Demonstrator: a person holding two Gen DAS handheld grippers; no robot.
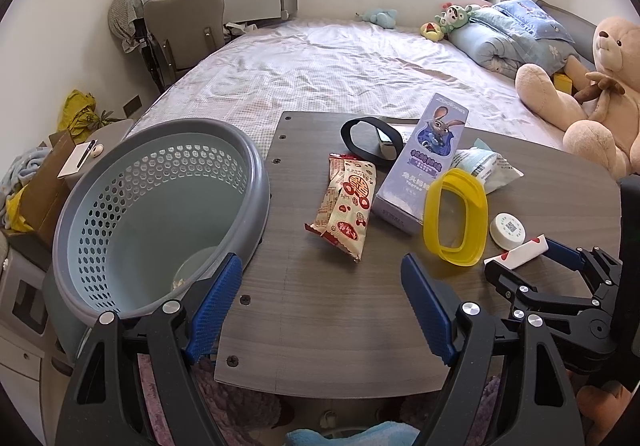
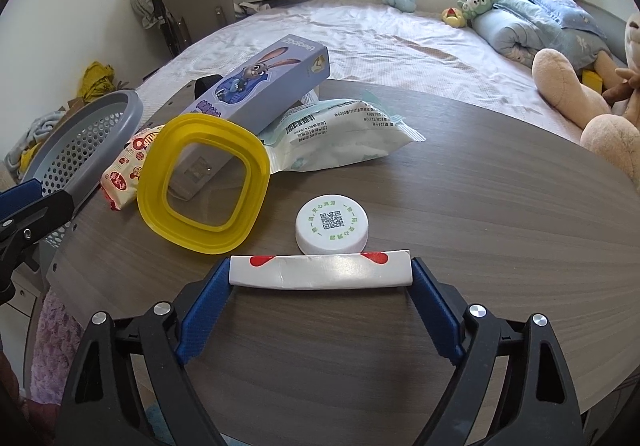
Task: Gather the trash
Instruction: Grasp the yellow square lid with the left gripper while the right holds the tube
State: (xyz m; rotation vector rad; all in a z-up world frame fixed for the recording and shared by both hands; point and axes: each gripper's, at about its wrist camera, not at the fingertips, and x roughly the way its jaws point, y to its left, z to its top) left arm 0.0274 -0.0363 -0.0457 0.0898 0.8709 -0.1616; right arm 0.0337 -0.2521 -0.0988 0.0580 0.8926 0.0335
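Note:
My right gripper is shut on a flat white wrapper with red marks, held endwise between its blue pads just above the wooden table; it also shows in the left wrist view. My left gripper is open and empty over the table's near edge, beside the grey-blue perforated trash basket. On the table lie a red-and-cream snack packet, a purple rabbit box, a yellow lid, a white cap and a white wipes pack.
A black band lies behind the snack packet. The bed with soft toys and a large teddy bear stands beyond the table. A grey chair and clutter stand to the left.

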